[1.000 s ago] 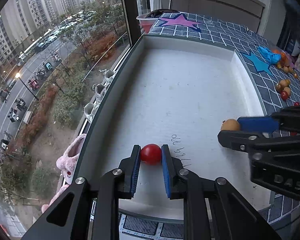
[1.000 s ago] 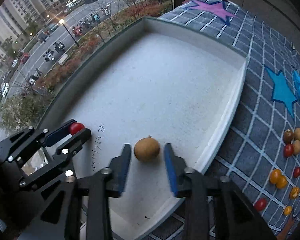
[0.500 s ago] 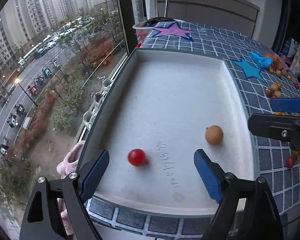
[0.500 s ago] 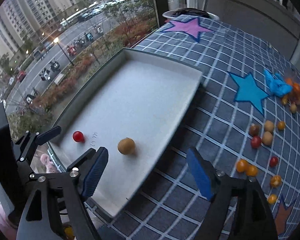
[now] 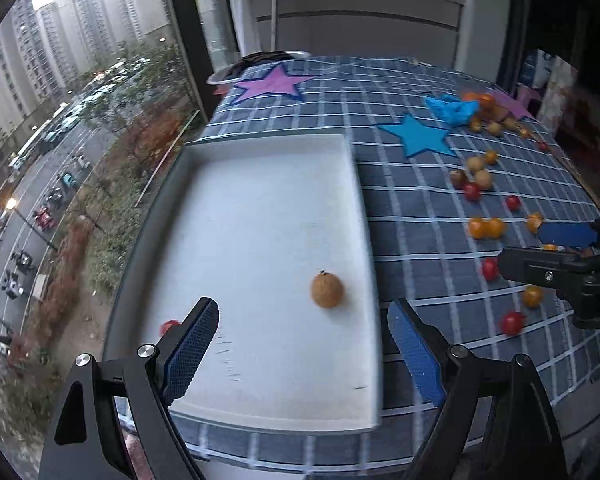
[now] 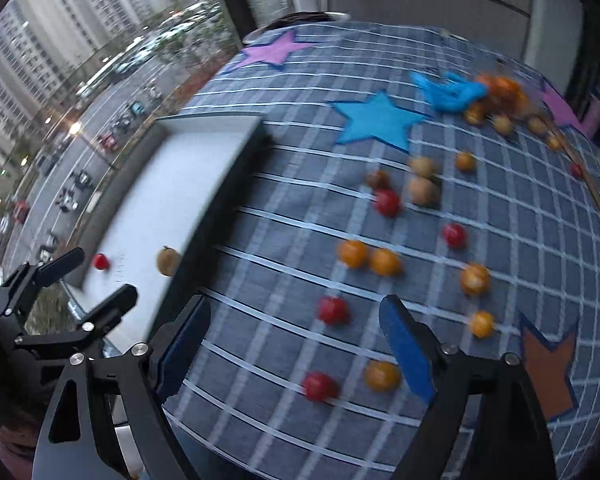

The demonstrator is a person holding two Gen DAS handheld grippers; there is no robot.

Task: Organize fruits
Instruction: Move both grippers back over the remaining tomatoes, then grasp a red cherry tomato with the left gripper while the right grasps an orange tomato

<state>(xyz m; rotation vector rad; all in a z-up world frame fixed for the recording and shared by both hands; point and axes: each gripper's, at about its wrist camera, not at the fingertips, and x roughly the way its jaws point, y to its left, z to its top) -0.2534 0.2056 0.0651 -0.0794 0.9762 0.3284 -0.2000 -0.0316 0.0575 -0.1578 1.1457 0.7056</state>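
Observation:
A white tray (image 5: 260,208) lies at the table's left edge by the window. In it sit a red cherry tomato (image 5: 168,326), partly hidden behind my left finger, and a tan longan (image 5: 327,290). My left gripper (image 5: 302,340) is open and empty above the tray's near end. My right gripper (image 6: 296,340) is open and empty over the checked cloth, above scattered red tomatoes (image 6: 333,310), orange fruits (image 6: 382,376) and tan longans (image 6: 422,191). The tray (image 6: 152,204), tomato (image 6: 100,261) and longan (image 6: 168,261) also show in the right wrist view.
A grey checked cloth (image 5: 412,200) with star patches covers the table. A blue glove (image 5: 452,110) lies beside a heap of fruit (image 6: 500,92) at the far right. A bowl (image 5: 260,62) stands at the far edge. The window drops off on the left.
Both grippers have let go of their fruits in the tray, opened wide and pulled back. The right gripper has swung right over the loose fruits on the cloth.

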